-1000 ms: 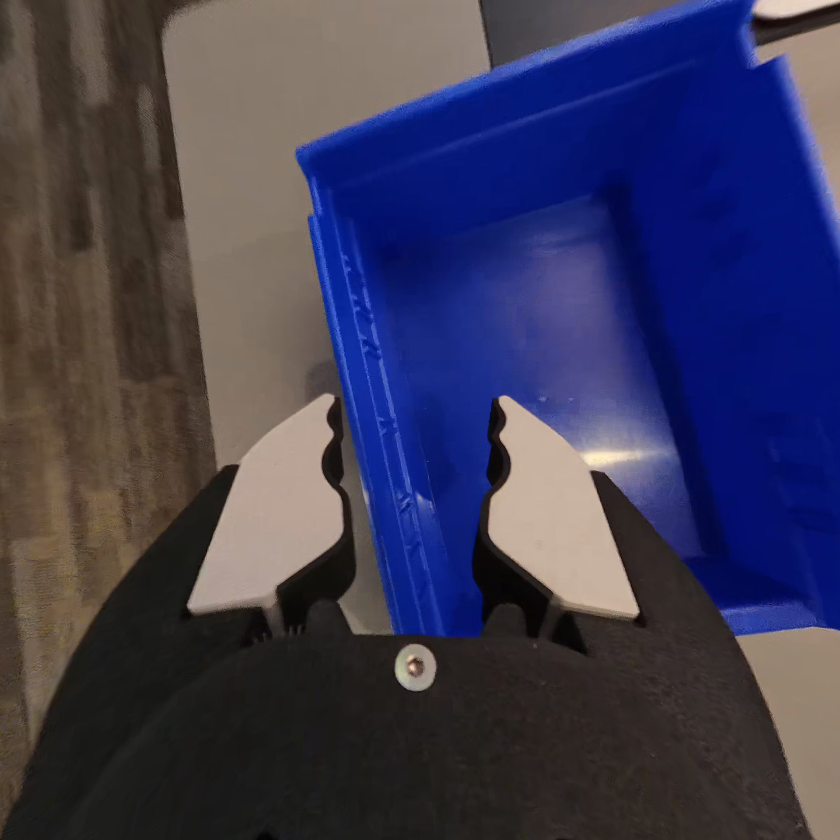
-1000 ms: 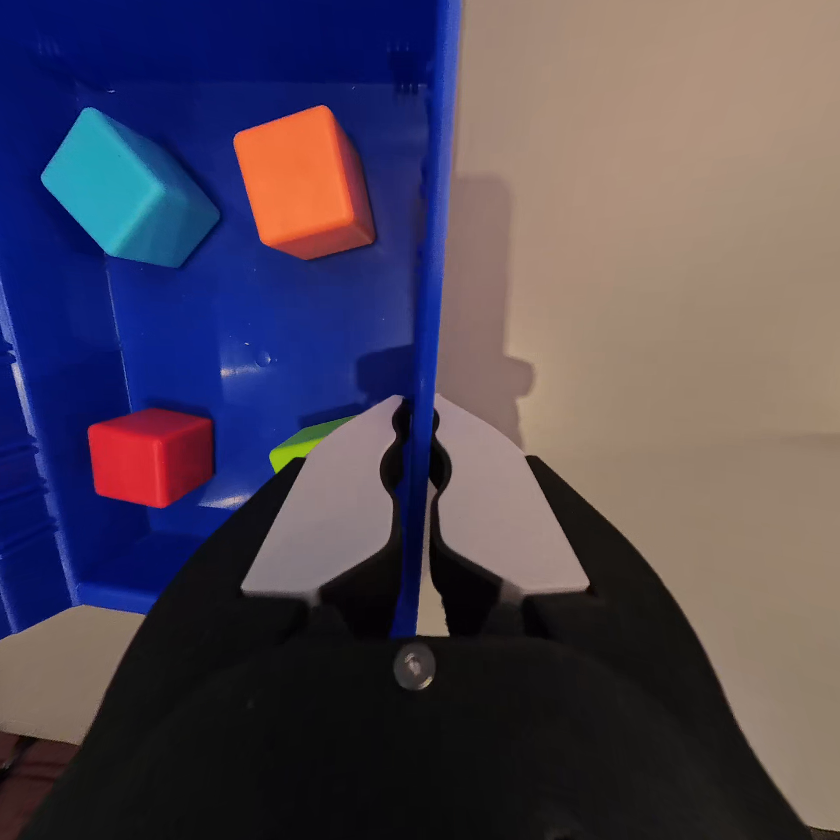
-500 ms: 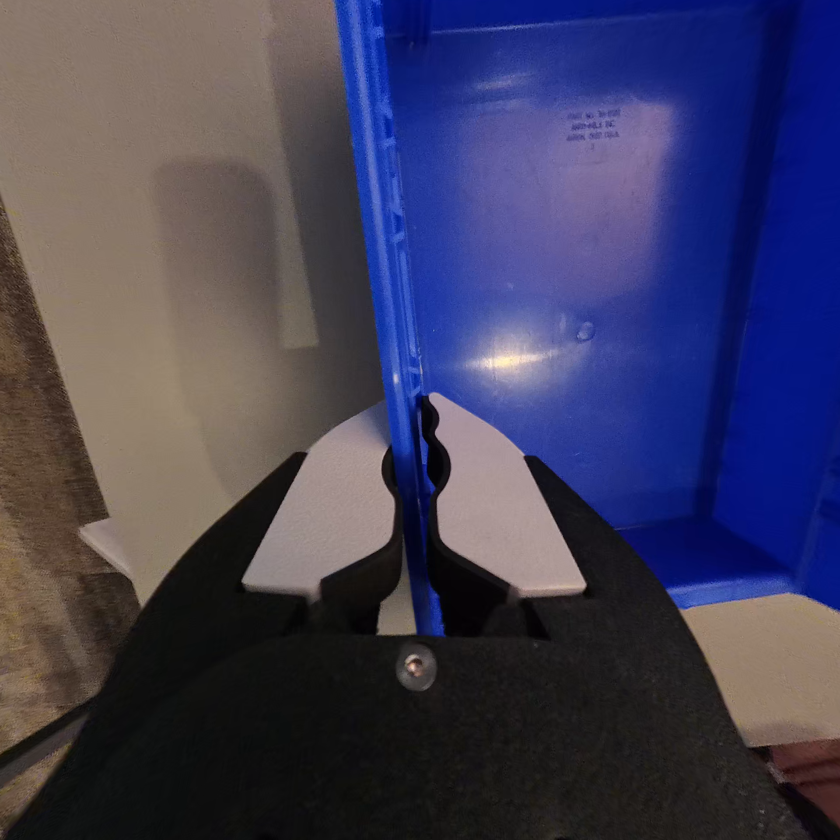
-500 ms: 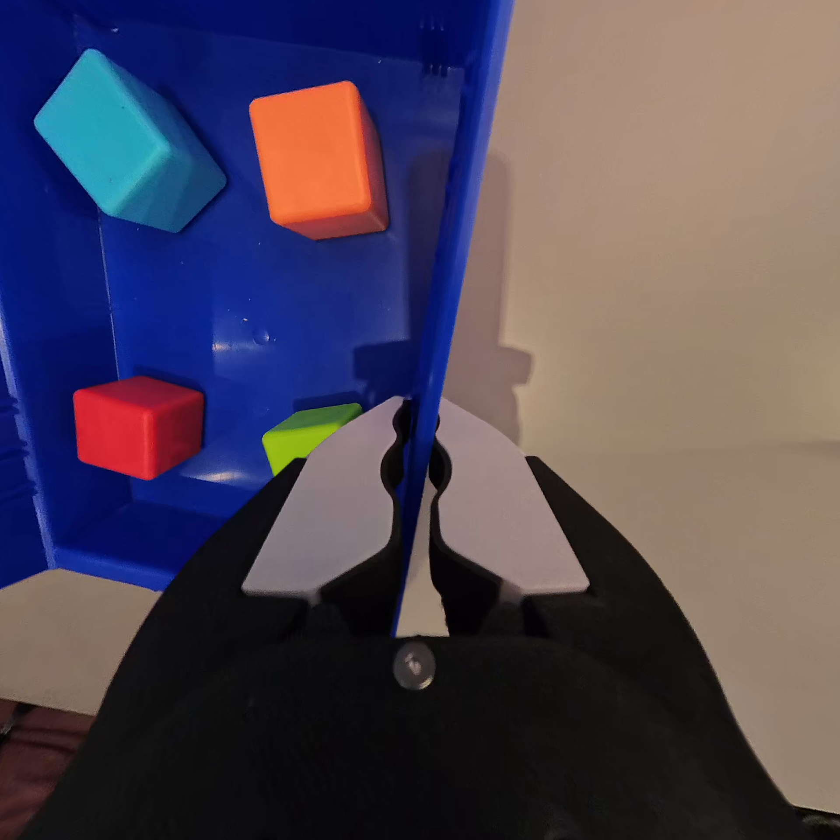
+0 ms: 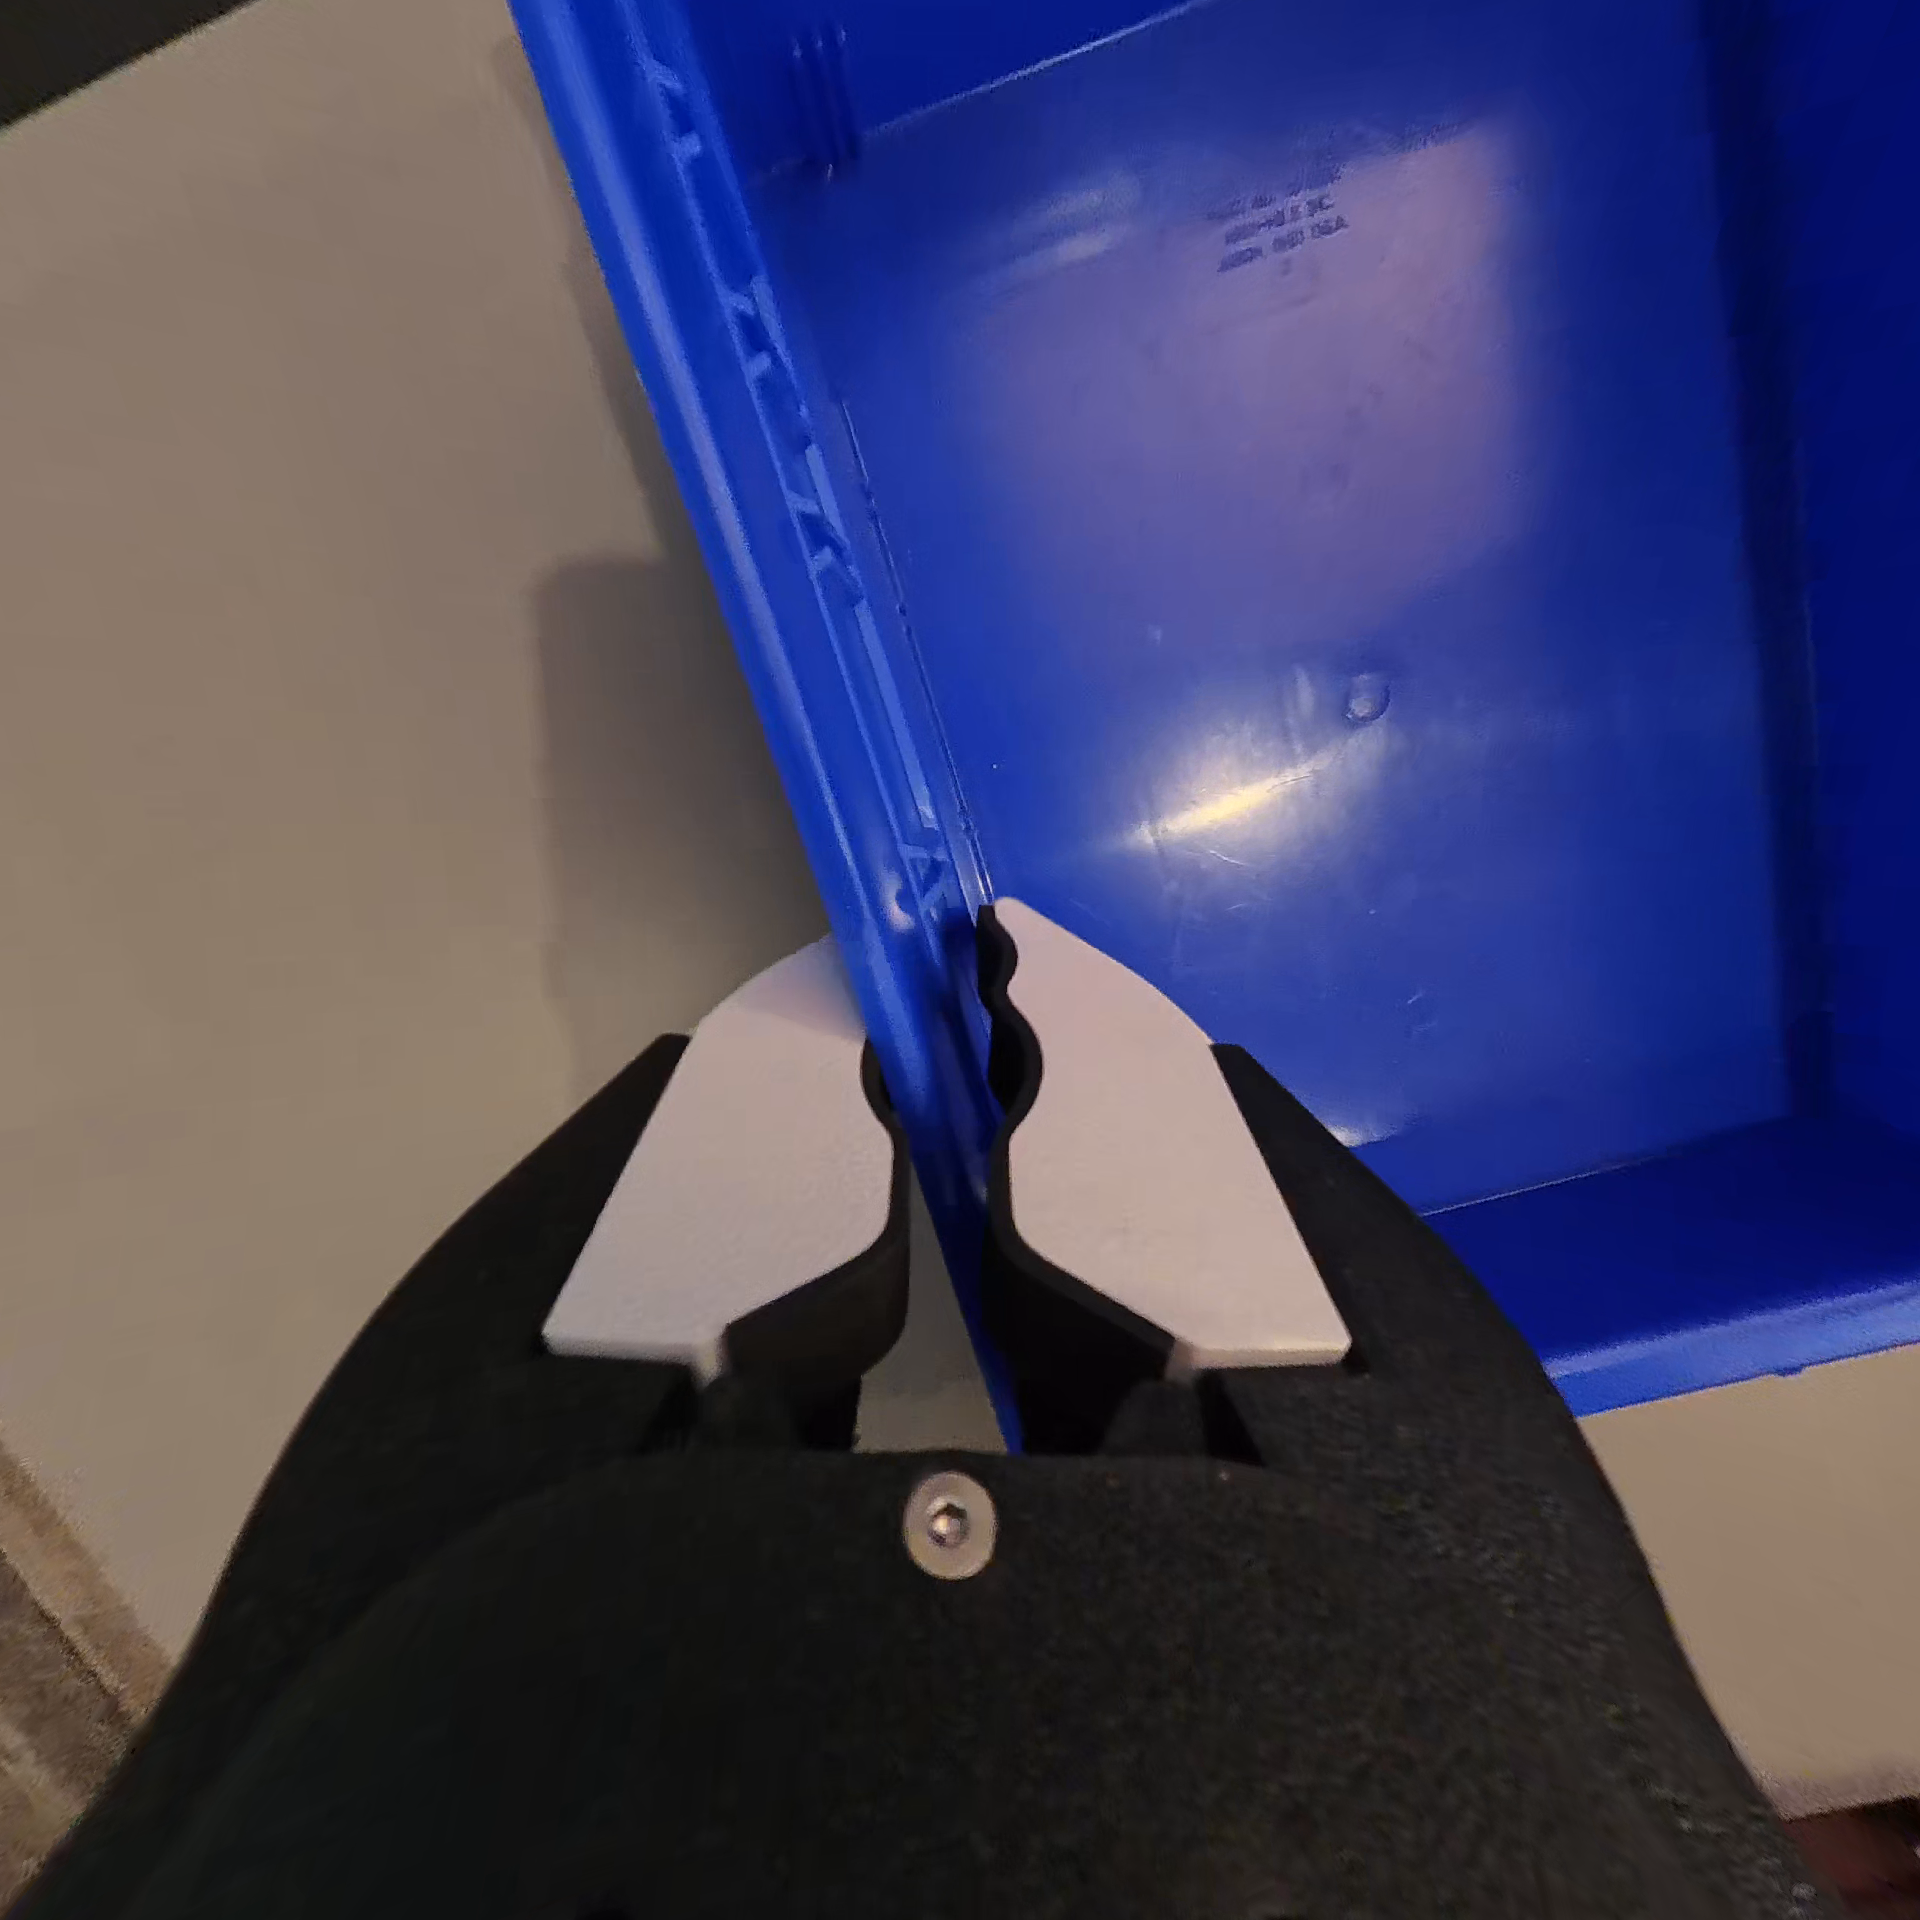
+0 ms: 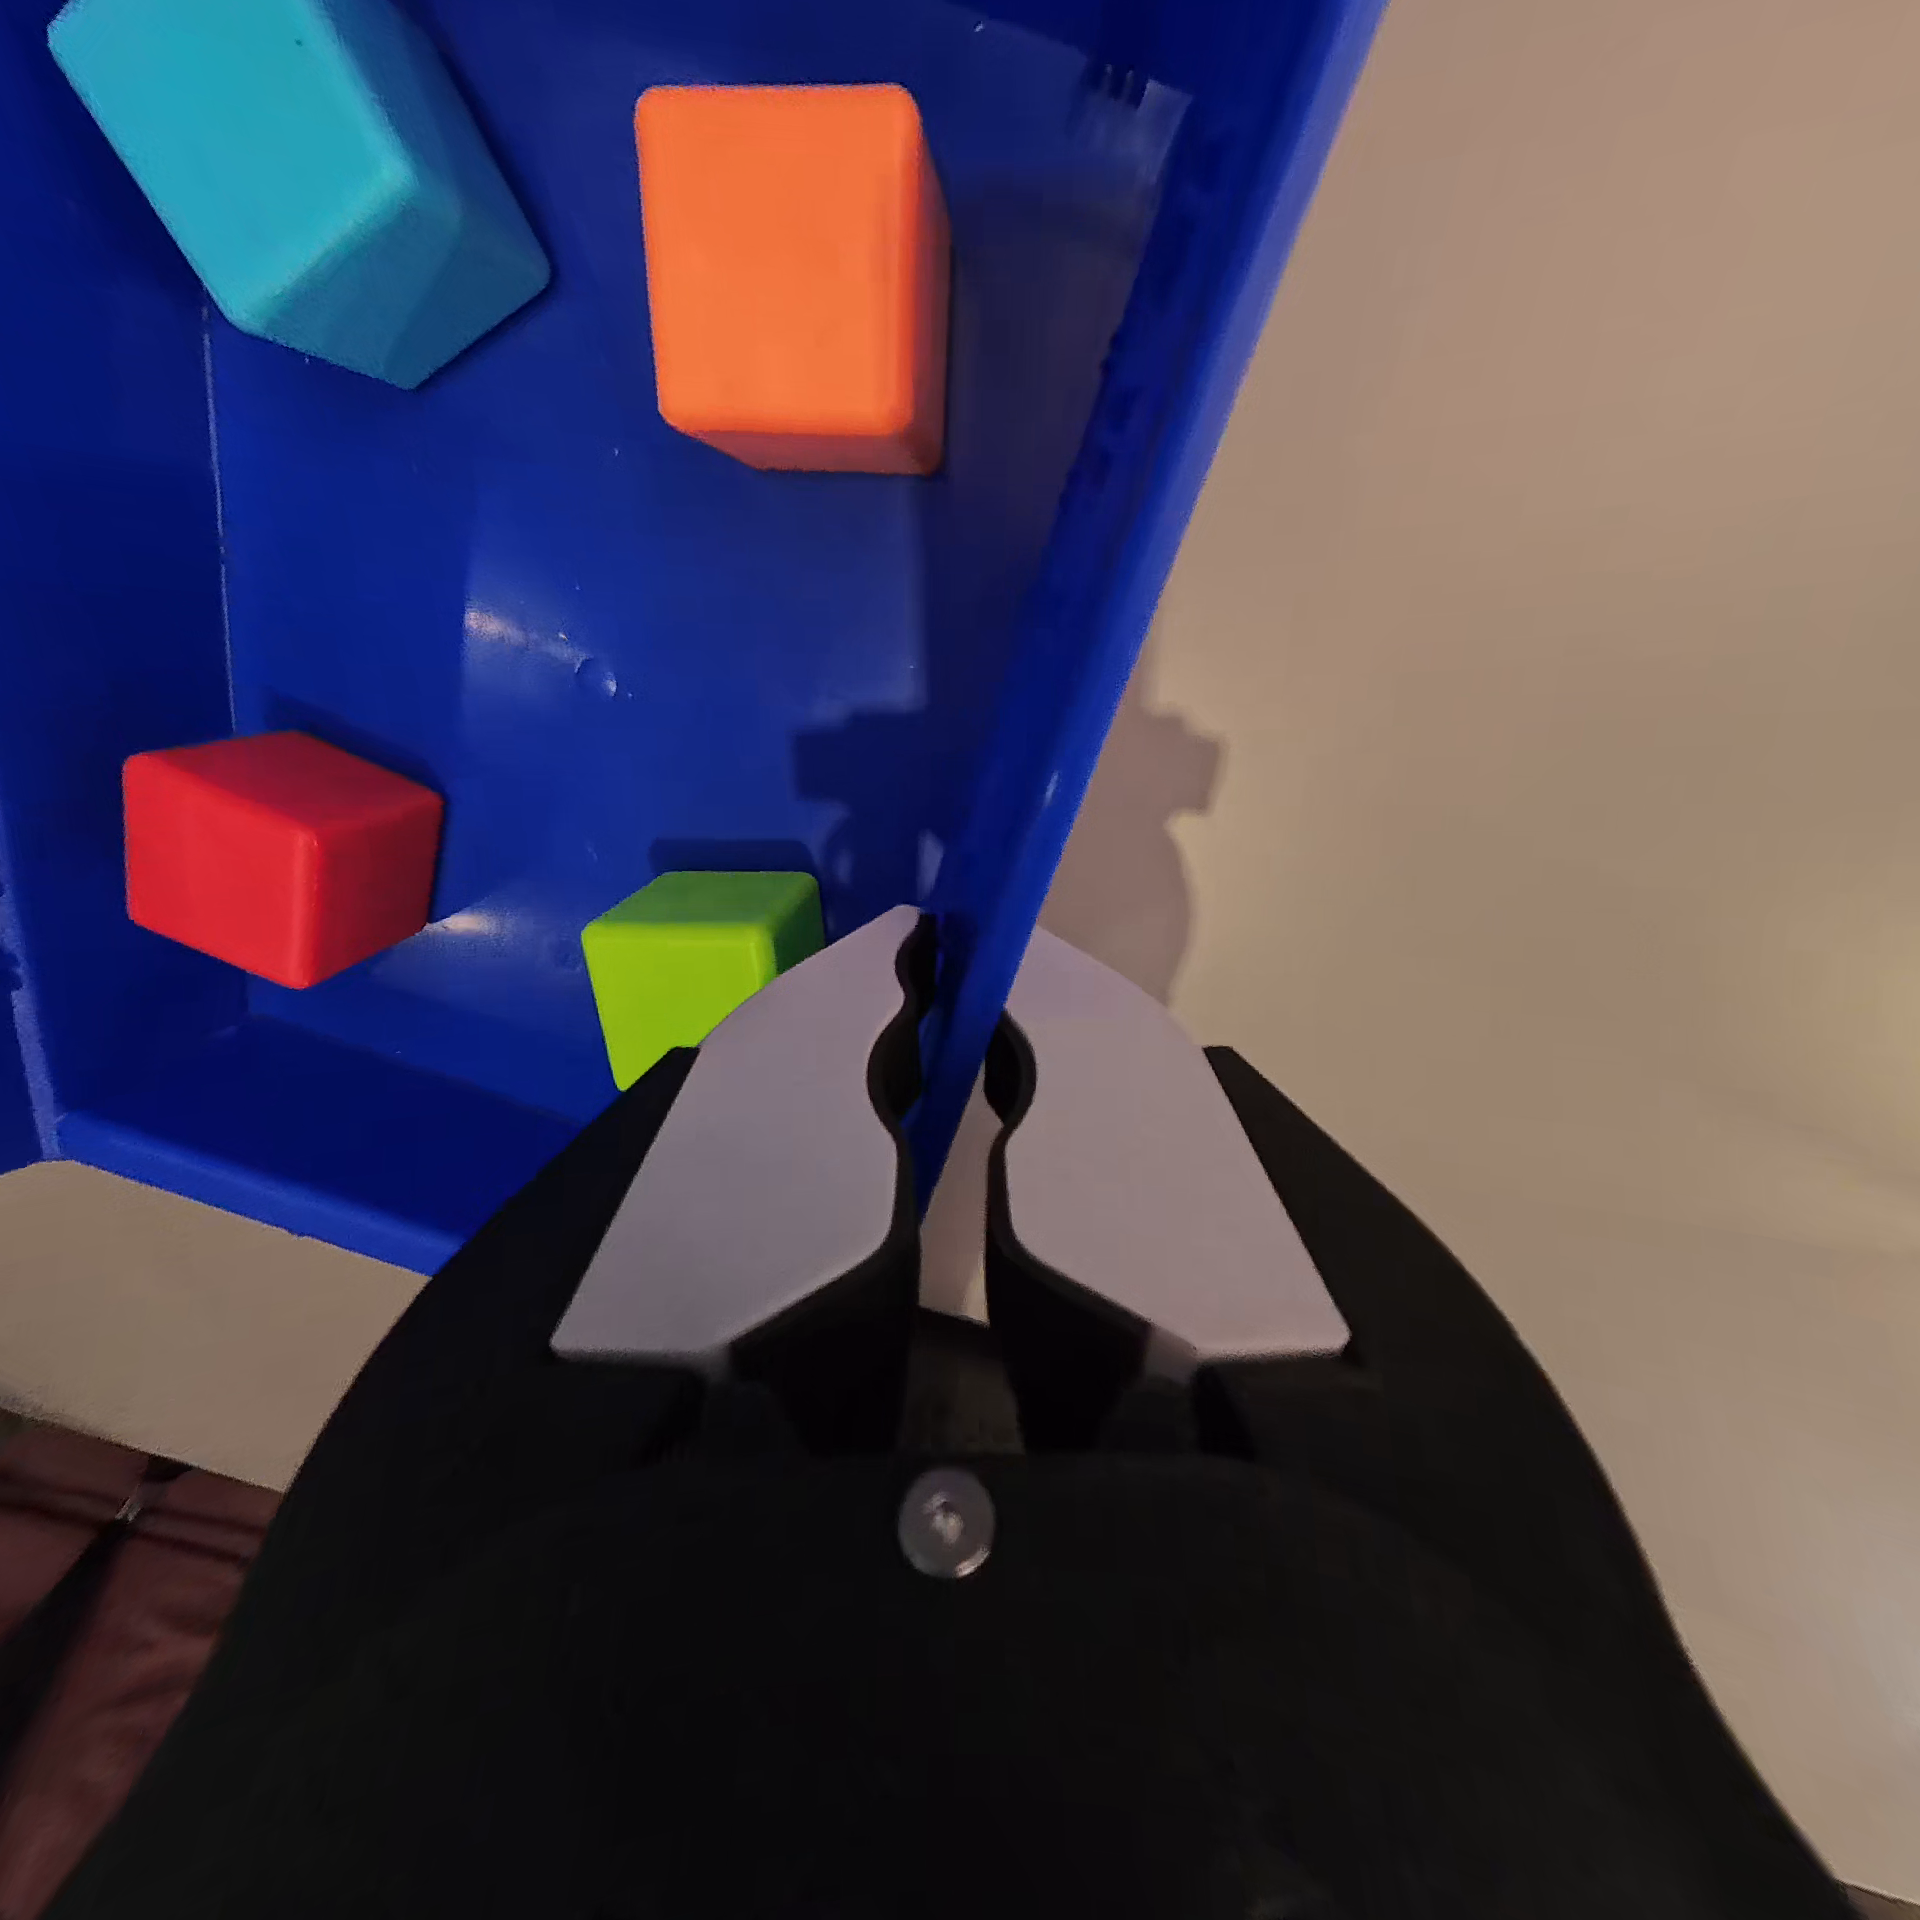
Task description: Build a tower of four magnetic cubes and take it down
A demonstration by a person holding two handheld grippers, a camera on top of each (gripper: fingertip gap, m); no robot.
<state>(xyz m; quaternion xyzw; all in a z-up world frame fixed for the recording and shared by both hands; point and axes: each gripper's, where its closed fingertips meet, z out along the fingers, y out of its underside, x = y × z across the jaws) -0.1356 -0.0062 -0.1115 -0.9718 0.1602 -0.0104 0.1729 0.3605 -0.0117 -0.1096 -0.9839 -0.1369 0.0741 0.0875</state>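
Altogether, cubes: four lay loose in the bin, none touching another – a teal cube (image 6: 301, 177), an orange cube (image 6: 784, 270), a red cube (image 6: 275, 852) and a green cube (image 6: 691, 961)
Bins: two views of blue bin, one empty (image 5: 1351, 623), one holding the cubes (image 6: 468, 623) (whether they were one bin or two could not be told)
Edges: the green cube sat nearest the clamped wall, just beside the right gripper's inner finger (image 6: 779, 1122); the red one sat close to the near-left corner
Open room: bare blue floor lay between the cubes, and pale table (image 6: 1558, 727) stretched wide outside the wall
Left gripper (image 5: 925, 940): jaws narrow, pinched on the empty bin's left wall, one finger inside, one outside
Right gripper (image 6: 961, 935): jaws narrow, clamped on the right wall of the bin with the cubes
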